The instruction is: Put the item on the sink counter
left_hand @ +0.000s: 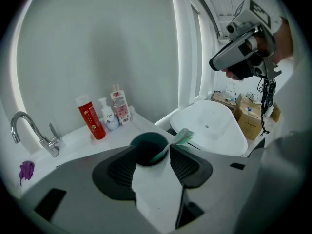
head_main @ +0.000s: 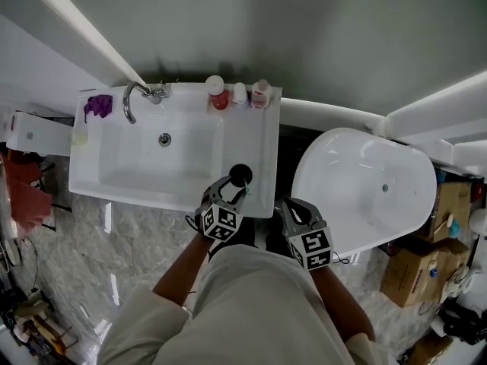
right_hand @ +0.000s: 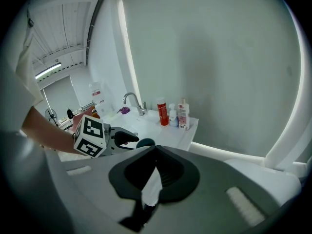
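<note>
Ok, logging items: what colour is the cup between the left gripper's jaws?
The cup is dark teal, best seen in the left gripper view.

Grey wall (head_main: 304,36), marbled grey floor (head_main: 144,226), white bathtub (head_main: 365,188) right, cardboard boxes (head_main: 411,276) beyond.

Occlusions around the cup (left_hand: 148,147)
Cup wall, base and contact with the worktop (left_hand: 83,143) are hidden behind the fingers (left_hand: 119,172) of the left gripper (left_hand: 150,151). Toothbrush (left_hand: 181,136) handle disappears inside the cup. Bottles (left_hand: 105,113) behind the cup: labels too small to read. Purple lump (left_hand: 27,170) far left of the cup: unidentifiable.
</note>
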{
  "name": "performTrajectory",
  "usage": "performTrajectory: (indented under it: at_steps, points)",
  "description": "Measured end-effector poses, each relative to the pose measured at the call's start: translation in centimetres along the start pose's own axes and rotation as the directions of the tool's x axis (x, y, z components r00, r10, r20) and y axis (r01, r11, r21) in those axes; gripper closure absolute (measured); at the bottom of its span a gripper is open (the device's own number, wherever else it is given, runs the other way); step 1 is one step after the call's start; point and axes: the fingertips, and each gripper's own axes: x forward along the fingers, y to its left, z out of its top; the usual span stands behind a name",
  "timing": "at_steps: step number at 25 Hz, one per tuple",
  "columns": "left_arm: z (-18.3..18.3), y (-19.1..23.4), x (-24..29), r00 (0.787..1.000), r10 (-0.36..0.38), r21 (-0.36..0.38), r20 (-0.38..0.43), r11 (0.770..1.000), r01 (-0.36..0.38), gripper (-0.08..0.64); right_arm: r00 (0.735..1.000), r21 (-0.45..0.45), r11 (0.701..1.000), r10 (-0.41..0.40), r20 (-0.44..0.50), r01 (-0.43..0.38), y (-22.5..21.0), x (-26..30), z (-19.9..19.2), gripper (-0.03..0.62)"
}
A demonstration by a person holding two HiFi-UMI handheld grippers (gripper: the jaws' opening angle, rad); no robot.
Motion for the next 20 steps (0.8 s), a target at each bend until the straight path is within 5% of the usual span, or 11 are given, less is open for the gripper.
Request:
performTrajectory:
  at_steps: [13, 20]
  points:
    - [-1.5, 2.0, -2.0, 0.998, 0.053, -0.042, -0.015, 0.998, -0.053, 0.341, 0.999, -0.014, 0.999, -0.033, 0.041, 0.034, 1.2, -0.7, 0.2, 0.581]
    - [-0.4, 3.5, -4.5, 0.993, 0.104, -0.089, 0.05, 0.991, -0.099, 0.443, 0.997, -0.034, 0.999, -0.033, 0.065, 0.035, 2.0, -0.7, 0.9, 0.581]
